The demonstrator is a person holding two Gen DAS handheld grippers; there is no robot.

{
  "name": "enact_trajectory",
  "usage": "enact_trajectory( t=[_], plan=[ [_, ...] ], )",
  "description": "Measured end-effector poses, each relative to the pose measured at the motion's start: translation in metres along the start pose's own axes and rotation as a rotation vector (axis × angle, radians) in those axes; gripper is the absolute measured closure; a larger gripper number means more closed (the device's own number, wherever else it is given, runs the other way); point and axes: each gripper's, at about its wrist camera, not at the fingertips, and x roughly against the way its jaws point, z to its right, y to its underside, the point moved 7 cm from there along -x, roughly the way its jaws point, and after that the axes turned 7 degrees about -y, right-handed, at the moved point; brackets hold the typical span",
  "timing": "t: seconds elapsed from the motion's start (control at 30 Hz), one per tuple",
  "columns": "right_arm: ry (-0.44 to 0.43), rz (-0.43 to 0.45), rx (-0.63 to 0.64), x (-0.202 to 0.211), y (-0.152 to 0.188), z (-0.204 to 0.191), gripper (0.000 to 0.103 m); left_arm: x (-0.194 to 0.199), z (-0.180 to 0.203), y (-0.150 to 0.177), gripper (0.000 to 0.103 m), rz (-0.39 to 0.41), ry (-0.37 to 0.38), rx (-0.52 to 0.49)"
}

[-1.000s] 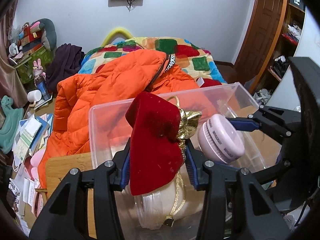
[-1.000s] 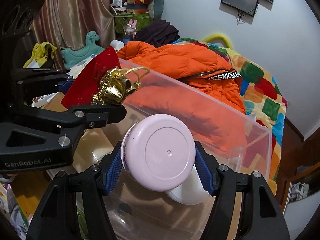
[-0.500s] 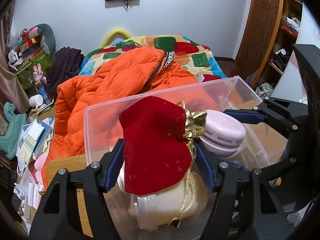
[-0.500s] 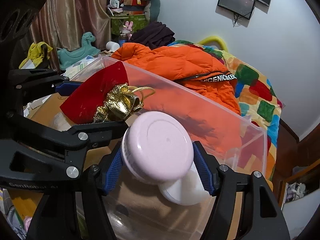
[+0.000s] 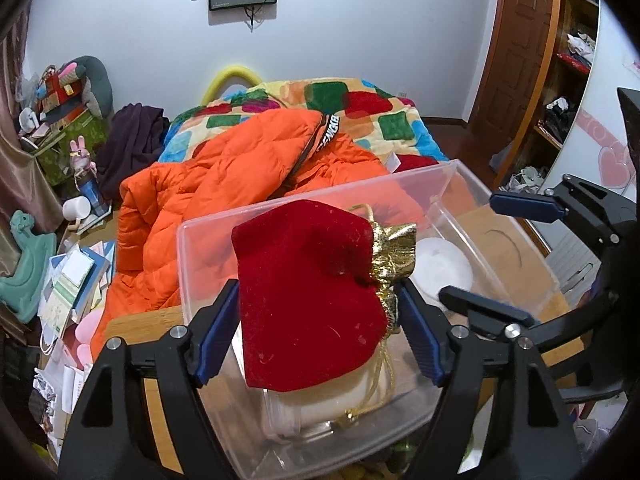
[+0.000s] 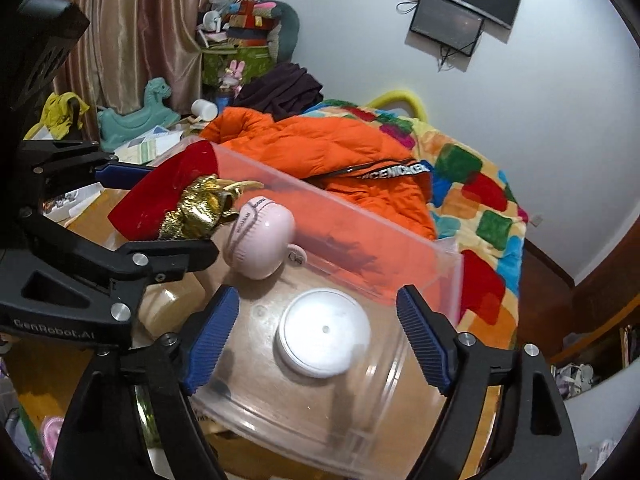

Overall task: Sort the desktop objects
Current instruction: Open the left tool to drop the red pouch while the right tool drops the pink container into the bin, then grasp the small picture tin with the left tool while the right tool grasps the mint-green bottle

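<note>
A clear plastic bin (image 5: 320,200) (image 6: 424,256) stands on a wooden table. My left gripper (image 5: 318,334) is shut on a red velvet pouch (image 5: 308,292) with a gold tie (image 5: 394,252), held over the bin; the pouch also shows in the right wrist view (image 6: 160,200). My right gripper (image 6: 316,336) is open and empty over the bin. A pink round case (image 6: 260,240) lies in the bin, tilted on its edge. A white round lid (image 6: 324,332) (image 5: 440,268) lies flat on the bin floor. A cream container (image 5: 320,404) sits under the pouch.
An orange puffer jacket (image 5: 224,176) lies on a bed with a patchwork blanket (image 5: 360,108) behind the bin. Books and papers (image 5: 68,280) and a teal rocking horse (image 6: 136,116) clutter the left. A wooden door (image 5: 520,40) and shelves stand on the right.
My right gripper has opened and the pink case has dropped from it into the bin. My left gripper has lowered a little and its fingers have spread wider around the red pouch.
</note>
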Motion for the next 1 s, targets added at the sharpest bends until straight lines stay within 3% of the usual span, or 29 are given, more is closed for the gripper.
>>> enact_trajectory(
  t=[0.13,0.5,0.63,1.0],
  plan=[
    [0.002,0.024,-0.021,0.018,0.002,0.005,0.023,0.013,0.002,0.0,0.014,0.021,-0.023,-0.01],
    [0.022,0.097,-0.078,0.075,0.018,0.015,0.021,0.059,-0.005,0.006,0.011,0.089,-0.069,0.015],
    [0.031,0.114,-0.098,0.091,0.029,0.019,0.015,0.073,-0.014,0.012,0.009,0.105,-0.071,0.042],
    [0.062,0.098,-0.112,0.1,0.067,0.023,0.014,0.074,-0.034,0.062,0.009,0.052,-0.091,0.09]
  ],
)
